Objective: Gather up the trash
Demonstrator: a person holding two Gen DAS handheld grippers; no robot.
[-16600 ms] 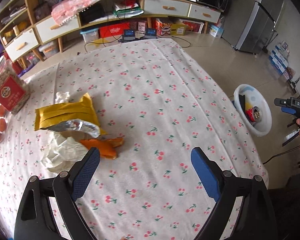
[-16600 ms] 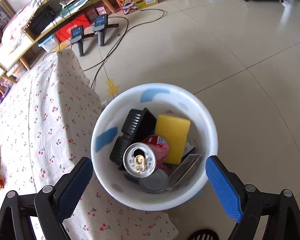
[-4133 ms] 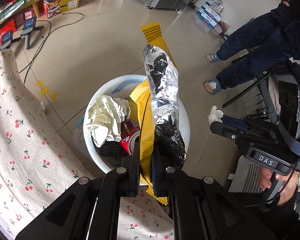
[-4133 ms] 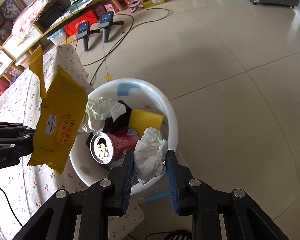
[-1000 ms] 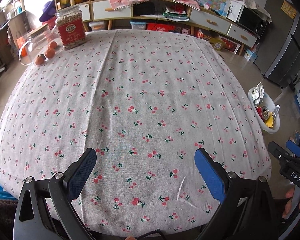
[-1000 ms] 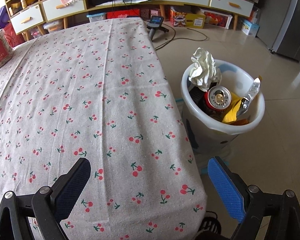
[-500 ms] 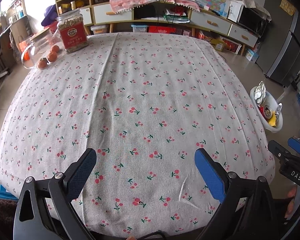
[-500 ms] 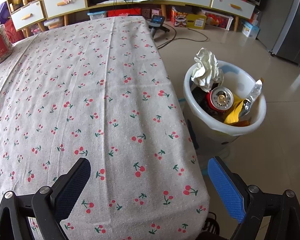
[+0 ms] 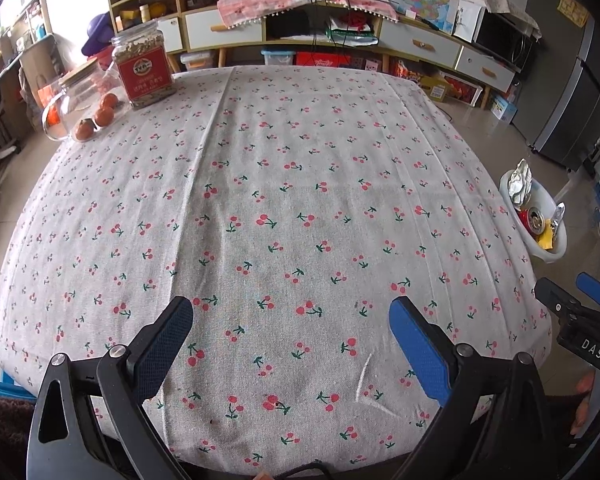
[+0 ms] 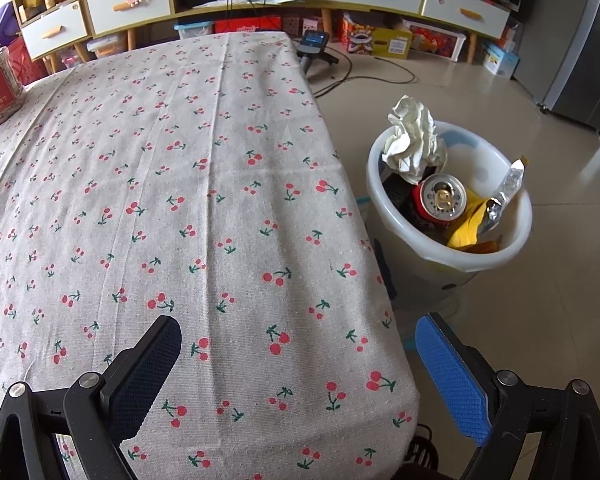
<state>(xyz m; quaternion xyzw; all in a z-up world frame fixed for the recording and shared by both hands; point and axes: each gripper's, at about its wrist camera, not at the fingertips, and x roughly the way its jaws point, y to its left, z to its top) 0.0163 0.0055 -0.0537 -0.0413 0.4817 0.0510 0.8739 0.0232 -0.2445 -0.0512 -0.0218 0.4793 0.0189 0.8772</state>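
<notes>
Trash sits in the white bin (image 10: 452,248) at the right of the frame, piled high. The left gripper (image 9: 292,344) and right gripper (image 10: 300,354) are both wide open, holding nothing. The crumpled paper (image 10: 414,140) on top could tumble out if bumped.
</notes>
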